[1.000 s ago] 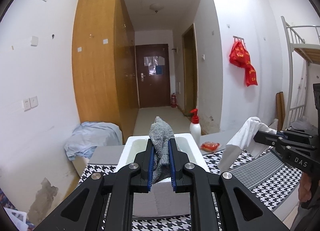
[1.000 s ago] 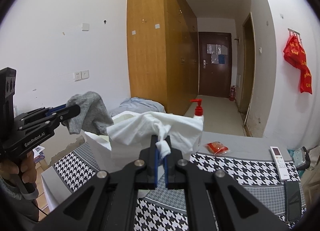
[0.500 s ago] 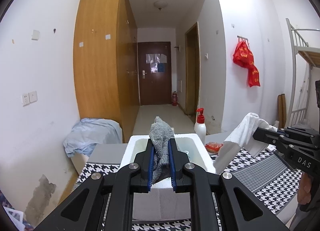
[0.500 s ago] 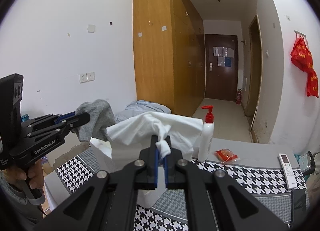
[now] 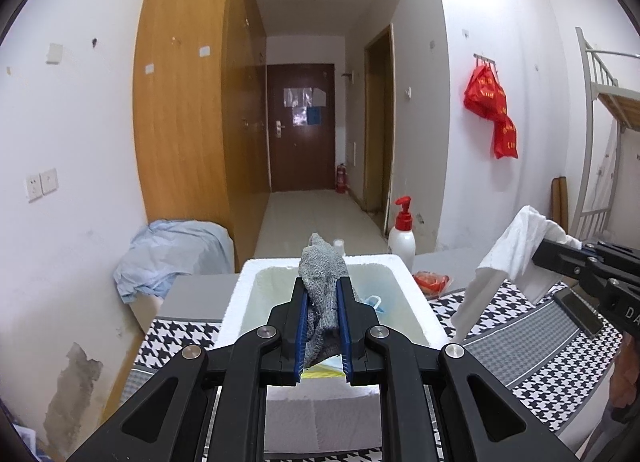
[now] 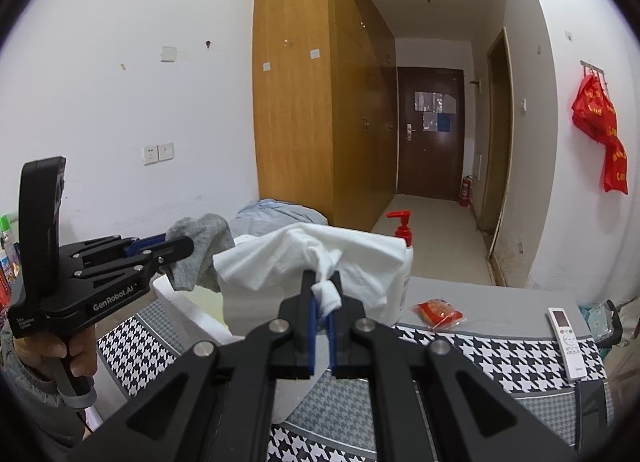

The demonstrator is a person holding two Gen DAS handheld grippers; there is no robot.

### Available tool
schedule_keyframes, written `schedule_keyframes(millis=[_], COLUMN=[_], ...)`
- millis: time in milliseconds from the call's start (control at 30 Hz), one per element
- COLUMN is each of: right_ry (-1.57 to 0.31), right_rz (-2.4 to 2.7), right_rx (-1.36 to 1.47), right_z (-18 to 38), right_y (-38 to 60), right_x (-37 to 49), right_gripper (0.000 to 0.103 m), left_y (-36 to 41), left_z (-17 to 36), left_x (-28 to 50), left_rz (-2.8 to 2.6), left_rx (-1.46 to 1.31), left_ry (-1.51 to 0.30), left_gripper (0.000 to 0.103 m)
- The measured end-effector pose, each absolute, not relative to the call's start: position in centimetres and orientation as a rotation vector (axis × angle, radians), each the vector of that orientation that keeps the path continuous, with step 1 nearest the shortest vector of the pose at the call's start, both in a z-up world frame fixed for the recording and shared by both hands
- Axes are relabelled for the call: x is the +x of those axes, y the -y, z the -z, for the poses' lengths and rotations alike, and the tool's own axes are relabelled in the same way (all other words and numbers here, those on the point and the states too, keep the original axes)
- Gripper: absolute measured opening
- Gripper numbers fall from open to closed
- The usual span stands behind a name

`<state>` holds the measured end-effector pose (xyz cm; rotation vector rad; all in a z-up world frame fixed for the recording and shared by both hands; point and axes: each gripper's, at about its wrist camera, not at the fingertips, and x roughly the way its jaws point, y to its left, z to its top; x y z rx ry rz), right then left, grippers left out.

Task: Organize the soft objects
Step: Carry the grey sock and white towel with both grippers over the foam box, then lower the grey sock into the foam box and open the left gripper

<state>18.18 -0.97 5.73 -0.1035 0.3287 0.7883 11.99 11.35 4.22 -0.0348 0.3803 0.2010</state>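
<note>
My left gripper (image 5: 323,294) is shut on a grey knitted cloth (image 5: 322,286) and holds it over the white foam box (image 5: 240,298); it also shows in the right wrist view (image 6: 176,248) with the grey cloth (image 6: 200,250) hanging from it. My right gripper (image 6: 322,294) is shut on a white cloth (image 6: 320,262) that drapes in front of the box (image 6: 184,310). In the left wrist view the right gripper (image 5: 540,256) holds the white cloth (image 5: 508,258) to the right of the box. Small items lie inside the box.
A white pump bottle with a red top (image 5: 402,236) stands behind the box. A red packet (image 5: 432,281) and a white remote (image 6: 566,336) lie on the houndstooth-covered table (image 6: 500,354). A blue cloth-covered object (image 5: 172,250) is at the left by the wall.
Both grippers have risen a little and tilted down with their cloths still held. The box's inside shows more, and the white cloth hangs nearer the box's right side.
</note>
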Motion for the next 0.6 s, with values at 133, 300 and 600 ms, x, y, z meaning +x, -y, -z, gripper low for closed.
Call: schedule_keyframes(millis=[133,300,600], right_ry=[-0.334,-0.340,-0.344], right_rz=[-0.778,-0.753,-0.743], right_rx=[-0.105,-0.109,-0.110], right_z=[-5.7,-5.8,-5.9], right_y=[0.9,0.6,0.5], right_x=[18.4,18.7,18.9], right_gripper=[0.007,0.007,0.007], left_y=[-11.6,-11.4,-11.4], left_z=[-3.7,-3.0,-3.1], left_x=[12.9,13.7,12.8], left_rz=[-0.192,-0.177,-0.199], left_rx=[-0.045,-0.036,-0.023], left_ry=[-0.406,-0.434,-0.400], left_gripper=[0.015,0.025,0.097])
